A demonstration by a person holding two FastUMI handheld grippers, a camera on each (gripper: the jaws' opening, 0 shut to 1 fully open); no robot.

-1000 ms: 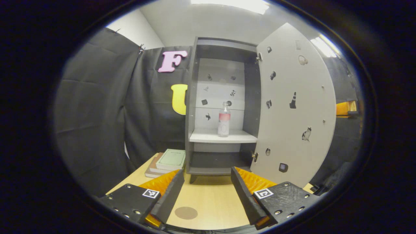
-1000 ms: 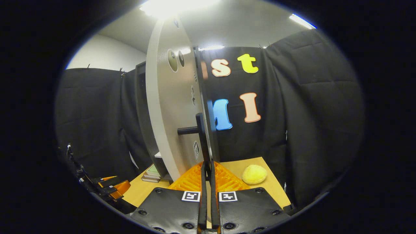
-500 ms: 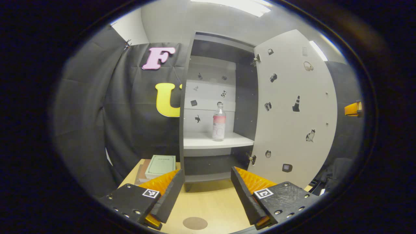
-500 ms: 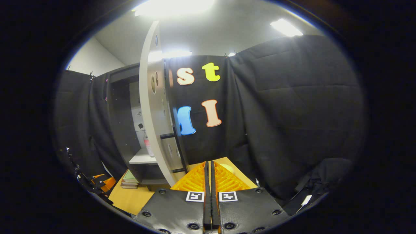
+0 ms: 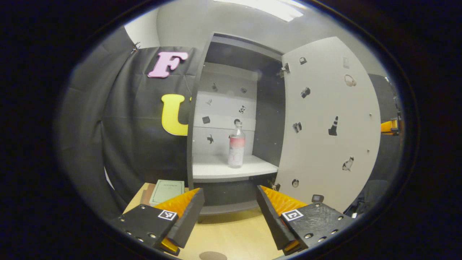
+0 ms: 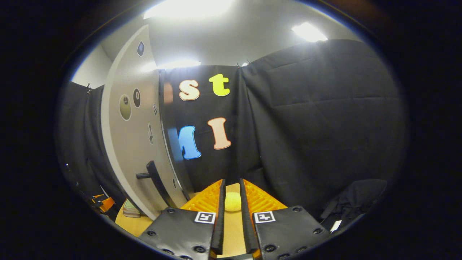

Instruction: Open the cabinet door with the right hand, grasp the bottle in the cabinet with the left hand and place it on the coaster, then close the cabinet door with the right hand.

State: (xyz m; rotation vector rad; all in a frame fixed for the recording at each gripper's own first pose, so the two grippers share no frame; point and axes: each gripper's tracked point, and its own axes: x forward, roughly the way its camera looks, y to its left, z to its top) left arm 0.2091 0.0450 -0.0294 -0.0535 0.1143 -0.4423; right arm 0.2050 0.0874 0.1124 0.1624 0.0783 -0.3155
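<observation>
Wooden table (image 5: 231, 231) carries open cabinet (image 5: 231, 119) before black cloth (image 5: 119, 126).

A green-covered book (image 5: 166, 191) lies on top of a darker one at the lower left of the left gripper view, on the light wooden tabletop (image 5: 234, 236). In the right gripper view, a fuzzy round yellow ball (image 6: 232, 201) rests low at centre on that tabletop, with the stacked books (image 6: 130, 209) at lower left.

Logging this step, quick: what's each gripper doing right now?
Left gripper: open, empty, facing the bottle.
Right gripper: slightly open, holding nothing, clear of the door handle.
</observation>
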